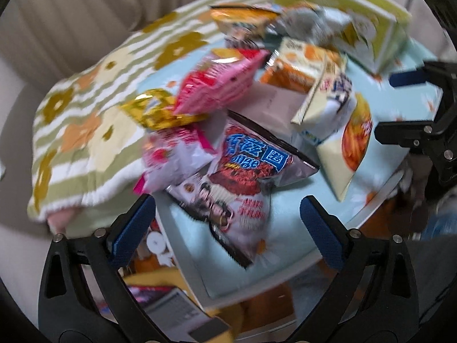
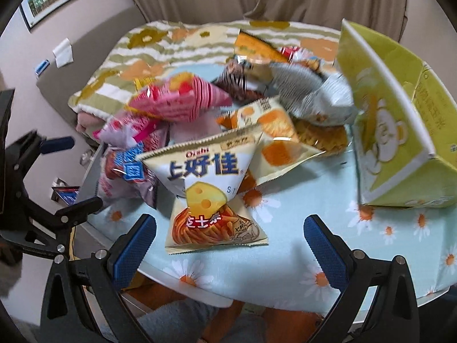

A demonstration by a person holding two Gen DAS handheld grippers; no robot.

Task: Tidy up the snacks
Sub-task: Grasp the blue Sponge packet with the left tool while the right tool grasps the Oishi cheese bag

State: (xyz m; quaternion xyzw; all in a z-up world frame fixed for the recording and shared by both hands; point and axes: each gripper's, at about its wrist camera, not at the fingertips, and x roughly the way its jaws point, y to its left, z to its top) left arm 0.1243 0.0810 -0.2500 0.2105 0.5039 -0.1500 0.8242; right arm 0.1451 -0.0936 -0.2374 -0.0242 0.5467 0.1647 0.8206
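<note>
I saw the snack bags (image 2: pixel 205 131) heaped in a crinkled, colourful pile on the table (image 2: pixel 285 257), a cheese-stick bag (image 2: pixel 211 194) nearest. Both my left gripper (image 1: pixel 227 223) and right gripper (image 2: pixel 230 243) hung wide open, empty, near the pile.

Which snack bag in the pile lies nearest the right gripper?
The cream cheese-stick bag, with the yellow cheese wedge printed on it, lies just ahead of the open right gripper; the pink bag sits farther back.

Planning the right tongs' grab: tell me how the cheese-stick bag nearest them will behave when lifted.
The cheese-stick bag looks puffed and pinched at the middle, so it is probably light and crushable. Its glossy film may slip between the pads. It leans on the pile, so neighbouring packets might shift.
</note>
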